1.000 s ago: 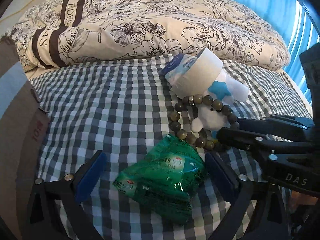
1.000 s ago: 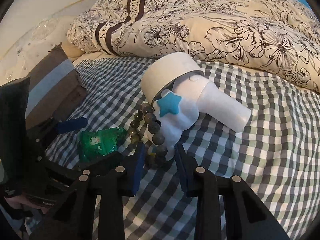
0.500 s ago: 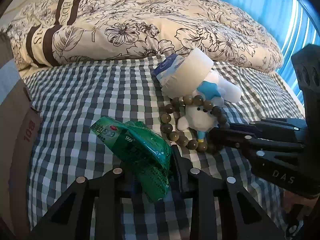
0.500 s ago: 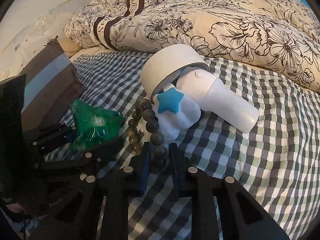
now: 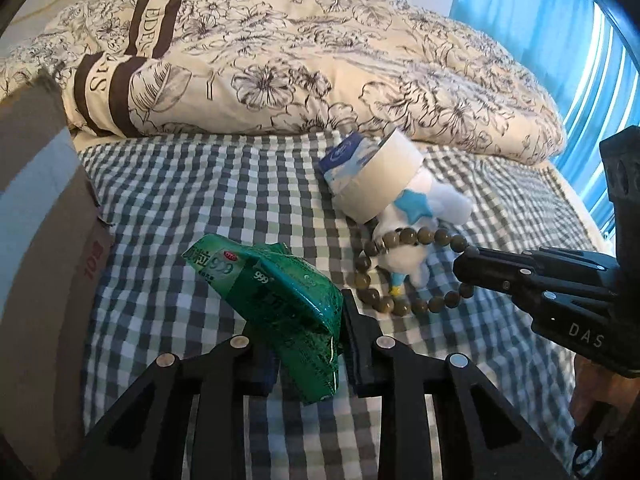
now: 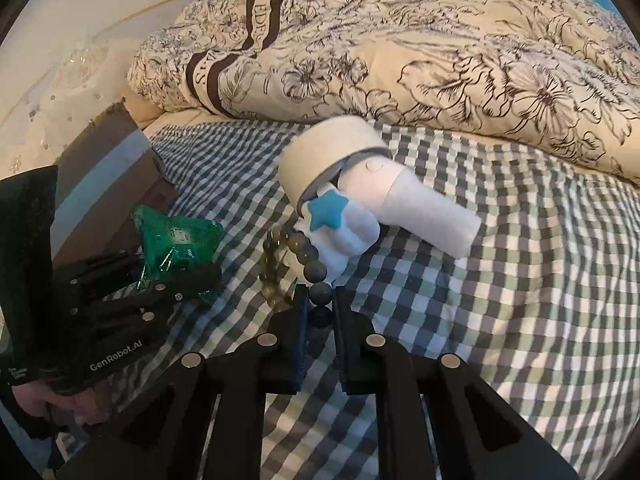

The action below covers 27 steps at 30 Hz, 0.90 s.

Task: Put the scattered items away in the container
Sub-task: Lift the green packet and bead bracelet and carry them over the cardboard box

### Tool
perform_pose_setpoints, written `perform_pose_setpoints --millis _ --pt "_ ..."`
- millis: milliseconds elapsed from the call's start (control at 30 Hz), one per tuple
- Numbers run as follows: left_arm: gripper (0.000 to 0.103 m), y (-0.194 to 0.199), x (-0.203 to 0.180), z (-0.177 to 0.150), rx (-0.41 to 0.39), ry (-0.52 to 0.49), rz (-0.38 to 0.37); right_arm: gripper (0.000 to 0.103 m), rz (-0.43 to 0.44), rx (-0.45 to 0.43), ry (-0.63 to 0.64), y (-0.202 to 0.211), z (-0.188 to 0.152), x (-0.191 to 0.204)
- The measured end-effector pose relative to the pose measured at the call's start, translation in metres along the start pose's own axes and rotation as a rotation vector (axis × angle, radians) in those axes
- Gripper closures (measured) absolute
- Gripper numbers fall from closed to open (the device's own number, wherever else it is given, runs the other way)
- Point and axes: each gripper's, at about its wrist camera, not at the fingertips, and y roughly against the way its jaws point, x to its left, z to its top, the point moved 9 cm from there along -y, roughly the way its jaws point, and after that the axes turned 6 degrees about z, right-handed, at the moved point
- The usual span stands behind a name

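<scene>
A crinkly green packet is lifted off the checked sheet, with my left gripper shut on its lower end. A bracelet of olive-grey beads loops around a small white plush toy with a blue star. My right gripper is shut on one bead of the bracelet. A roll of cream tape and a white tube lie against the toy. The cardboard box stands at the left.
A floral duvet is heaped along the back of the bed. Blue curtains hang at the right. The checked sheet lies bare to the right of the toy. A hand holds the left gripper's handle.
My left gripper closed on the green packet and lifted it off the sheet. My right gripper closed on a bead of the bracelet, whose near side now rises.
</scene>
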Motion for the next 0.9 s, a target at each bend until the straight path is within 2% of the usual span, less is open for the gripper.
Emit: perform_pose_setpoints --millis 233,533,767,900 --pt "0.077 0.032 -0.003 0.011 -0.038 -0.006 0.013 0.092 -0.023 -0.04 0.008 0.03 0.007 0.011" --pt "0.077 0.081 -0.011 0.017 -0.076 -0.019 0.047 0.092 -0.061 -0.107 -0.019 0.079 -0.001 0.022" --pt "0.077 0.119 -0.014 0.019 -0.119 -0.008 0.054 0.092 -0.111 -0.172 -0.011 0.125 0.002 0.036" --pt "0.077 0.141 -0.015 0.019 -0.144 -0.003 0.057 0.092 -0.17 -0.202 -0.005 0.146 0.003 0.042"
